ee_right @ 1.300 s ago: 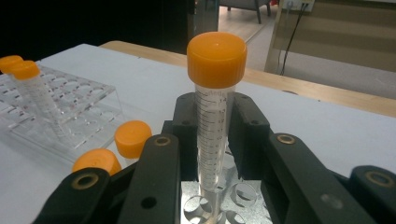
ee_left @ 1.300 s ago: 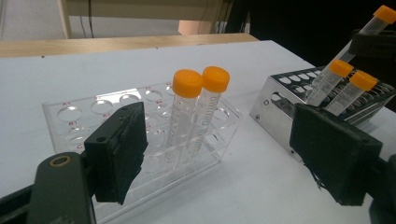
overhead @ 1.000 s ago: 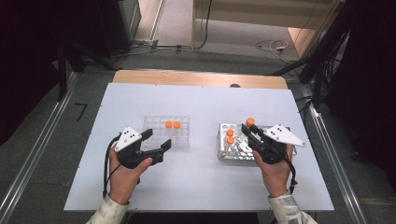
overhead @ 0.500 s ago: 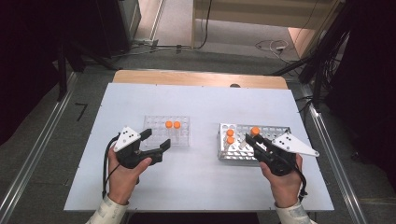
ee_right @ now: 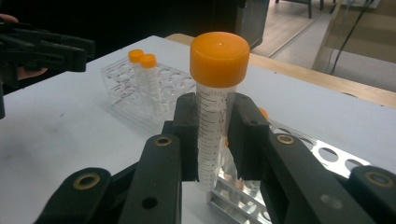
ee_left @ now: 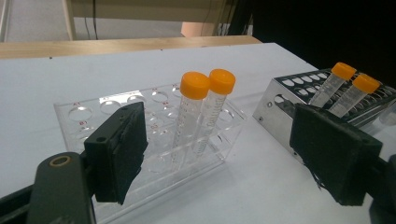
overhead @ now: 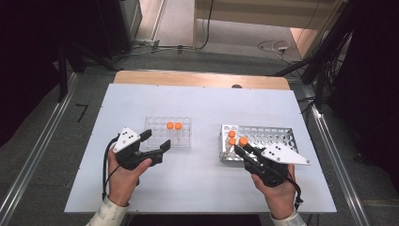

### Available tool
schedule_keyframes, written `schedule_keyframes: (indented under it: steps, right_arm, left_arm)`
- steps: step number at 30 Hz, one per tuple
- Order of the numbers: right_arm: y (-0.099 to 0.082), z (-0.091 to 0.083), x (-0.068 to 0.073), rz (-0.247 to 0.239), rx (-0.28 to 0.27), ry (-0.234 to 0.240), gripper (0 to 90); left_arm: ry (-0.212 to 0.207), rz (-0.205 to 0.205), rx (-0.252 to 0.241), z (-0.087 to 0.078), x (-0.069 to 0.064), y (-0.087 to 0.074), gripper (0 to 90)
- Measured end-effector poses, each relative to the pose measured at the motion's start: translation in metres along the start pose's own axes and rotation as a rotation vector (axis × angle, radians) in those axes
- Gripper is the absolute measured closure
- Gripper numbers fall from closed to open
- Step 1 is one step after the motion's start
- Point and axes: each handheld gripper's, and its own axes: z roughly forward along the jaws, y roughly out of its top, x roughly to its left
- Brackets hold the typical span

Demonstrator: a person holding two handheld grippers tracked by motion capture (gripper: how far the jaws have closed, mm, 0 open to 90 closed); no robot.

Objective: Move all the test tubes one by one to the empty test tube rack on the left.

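My right gripper (overhead: 244, 148) is shut on a clear graduated tube with an orange cap (overhead: 243, 141), held upright over the near left corner of the metal rack (overhead: 277, 137). In the right gripper view both pads clamp the tube's body (ee_right: 211, 135) below its cap. Two more orange-capped tubes (overhead: 231, 137) stand in that rack. The clear plastic rack (overhead: 181, 136) holds two capped tubes (overhead: 174, 125). My left gripper (overhead: 155, 140) rests open just in front of it, nothing between its jaws, and its own view looks at those tubes (ee_left: 208, 84).
The white table (overhead: 197, 103) has bare surface between the two racks and behind them. A wooden strip (overhead: 197, 79) runs along its far edge. Cables lie on the floor beyond. The metal rack (ee_left: 280, 98) sits right of the clear rack (ee_left: 93, 116).
The right gripper has carried its tube from over the rack's middle toward the near left corner, swinging to point left and forward. The left gripper has stayed put.
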Motion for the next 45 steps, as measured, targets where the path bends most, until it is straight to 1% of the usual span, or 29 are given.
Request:
schedule_keyframes:
  steps: [4, 11, 16, 18, 20, 32, 39, 45]
  right_arm:
    - [-0.001, 0.008, 0.009, -0.015, 0.009, 0.028, 72.2]
    - [-0.003, 0.027, 0.025, -0.040, 0.038, 0.072, 72.2]
    - [-0.004, 0.041, 0.035, -0.069, 0.049, 0.101, 72.2]
    - [-0.004, 0.046, 0.039, -0.066, 0.062, 0.110, 72.2]
    - [-0.005, 0.051, 0.042, -0.076, 0.067, 0.115, 72.2]
    - [-0.008, 0.077, 0.050, -0.075, 0.090, 0.139, 72.2]
    - [-0.009, 0.094, 0.058, -0.084, 0.106, 0.155, 72.2]
    - [-0.006, 0.105, 0.066, -0.091, 0.108, 0.174, 72.2]
  left_arm:
    - [0.001, 0.001, 0.003, 0.001, 0.000, 0.000, 19.1]
    - [-0.001, 0.002, 0.002, 0.000, -0.001, 0.000, 19.1]
    - [-0.004, 0.003, 0.001, 0.000, -0.003, 0.001, 18.9]
    - [-0.008, 0.001, 0.008, -0.001, -0.004, 0.001, 18.9]
    - [-0.012, -0.002, 0.006, -0.001, -0.005, 0.001, 19.0]
    - [-0.033, 0.010, 0.006, -0.002, -0.013, 0.003, 20.4]
    - [-0.048, 0.027, 0.000, -0.003, -0.019, 0.004, 22.1]
    - [-0.074, 0.047, -0.007, -0.005, -0.028, 0.006, 23.5]
